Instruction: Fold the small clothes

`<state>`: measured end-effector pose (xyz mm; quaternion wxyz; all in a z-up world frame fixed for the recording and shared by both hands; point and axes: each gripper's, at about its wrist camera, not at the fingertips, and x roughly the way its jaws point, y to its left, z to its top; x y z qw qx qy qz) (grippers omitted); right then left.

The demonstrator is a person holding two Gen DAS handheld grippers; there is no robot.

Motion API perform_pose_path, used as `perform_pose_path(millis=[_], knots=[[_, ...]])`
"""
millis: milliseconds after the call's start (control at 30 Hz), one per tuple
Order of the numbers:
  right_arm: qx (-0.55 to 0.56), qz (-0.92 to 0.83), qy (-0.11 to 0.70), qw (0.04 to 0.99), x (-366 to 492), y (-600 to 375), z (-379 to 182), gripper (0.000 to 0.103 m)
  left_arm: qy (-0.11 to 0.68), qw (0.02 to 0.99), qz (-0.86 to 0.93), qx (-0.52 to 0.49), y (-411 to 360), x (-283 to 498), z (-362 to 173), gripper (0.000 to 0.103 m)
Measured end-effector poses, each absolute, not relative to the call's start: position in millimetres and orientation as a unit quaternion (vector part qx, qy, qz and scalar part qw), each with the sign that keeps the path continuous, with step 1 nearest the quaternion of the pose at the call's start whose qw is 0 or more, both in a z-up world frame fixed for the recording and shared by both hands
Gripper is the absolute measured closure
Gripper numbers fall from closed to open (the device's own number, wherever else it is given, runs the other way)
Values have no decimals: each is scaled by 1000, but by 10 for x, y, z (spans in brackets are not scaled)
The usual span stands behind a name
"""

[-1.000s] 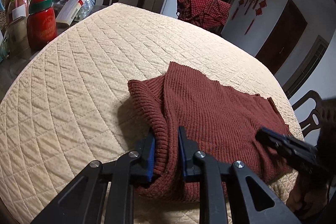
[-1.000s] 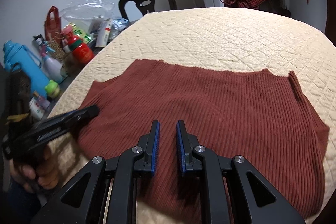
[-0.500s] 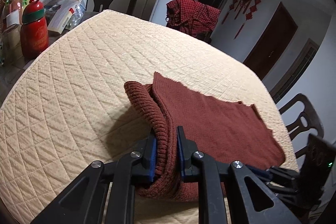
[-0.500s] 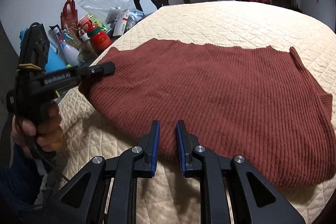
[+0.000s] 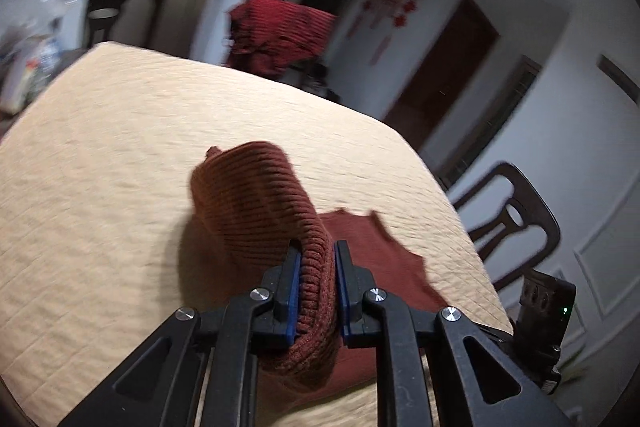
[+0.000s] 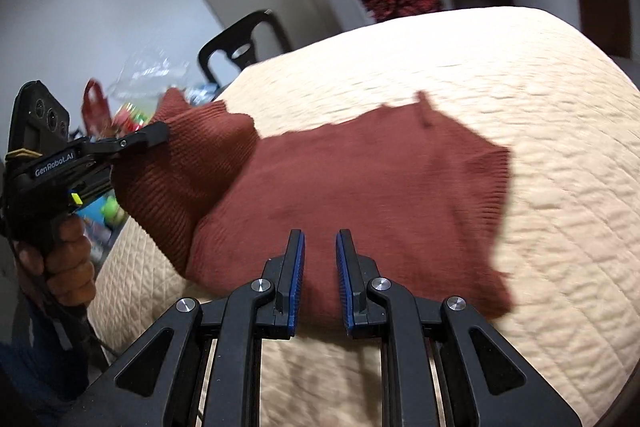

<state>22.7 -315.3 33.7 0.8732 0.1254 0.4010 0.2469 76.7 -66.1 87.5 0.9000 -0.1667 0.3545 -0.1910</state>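
A rust-red ribbed knit sweater [image 6: 360, 187] lies on a round table with a cream quilted cover [image 6: 520, 75]. My left gripper [image 5: 316, 287] is shut on the sweater's left edge [image 5: 256, 195] and holds it lifted off the table, so the cloth drapes in a bunch. In the right wrist view the left gripper [image 6: 156, 135] shows at the left, with the raised flap [image 6: 180, 167] hanging from it. My right gripper [image 6: 320, 267] is open with a narrow gap, empty, hovering over the sweater's near edge.
Dark chairs stand around the table [image 5: 516, 223] [image 6: 240, 47]. A red plaid cloth [image 5: 280, 31] hangs over a far chair. Bottles, bags and packets crowd a side surface at the left [image 6: 132, 99]. The table's near edge [image 6: 320, 367] is below my right gripper.
My left gripper has lifted the sweater's left edge higher and carried it rightward over the body. The right gripper has pulled back towards the near edge, still slightly open.
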Motion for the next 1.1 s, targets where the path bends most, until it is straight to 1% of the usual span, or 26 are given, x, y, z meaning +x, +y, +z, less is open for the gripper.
perform_pose_path(millis=[133,167,200,267,367,400,433,467,500,600,767,833,967,1100], knots=[[148,231,399,875,197,-3344,336,87,392,878,-235,-145,-1114,957,645,87],[153,231,400,874,191,-3379,327,87,405,871,-241,-142,-1196,991,564,88],[159,231,402,872,184,-3404,314,87,419,861,-253,-140,-1270,1027,475,94],[170,232,407,867,180,-3445,285,87,445,844,-265,-140,-1376,1059,317,94],[187,238,406,862,174,-3517,266,85,430,851,-268,-138,-1317,978,376,93],[198,247,402,859,177,-3527,275,79,420,856,-268,-138,-1275,935,441,91],[209,256,399,855,196,-3549,280,68,406,863,-268,-139,-1211,893,514,90],[218,264,397,852,203,-3552,284,62,389,873,-258,-138,-1119,843,597,84],[234,278,392,845,222,-3542,298,57,379,882,-245,-136,-1046,836,648,81],[253,309,394,828,274,-3448,305,56,363,901,-198,-130,-799,830,707,81],[281,355,440,776,482,-3212,196,55,380,902,-156,-135,-556,827,530,81],[301,363,460,752,560,-3164,136,48,387,900,-153,-133,-570,804,428,81],[326,363,486,725,678,-3130,82,47,391,899,-156,-120,-608,755,310,81],[321,357,498,722,768,-3070,105,47,389,900,-160,-119,-590,755,290,81]])
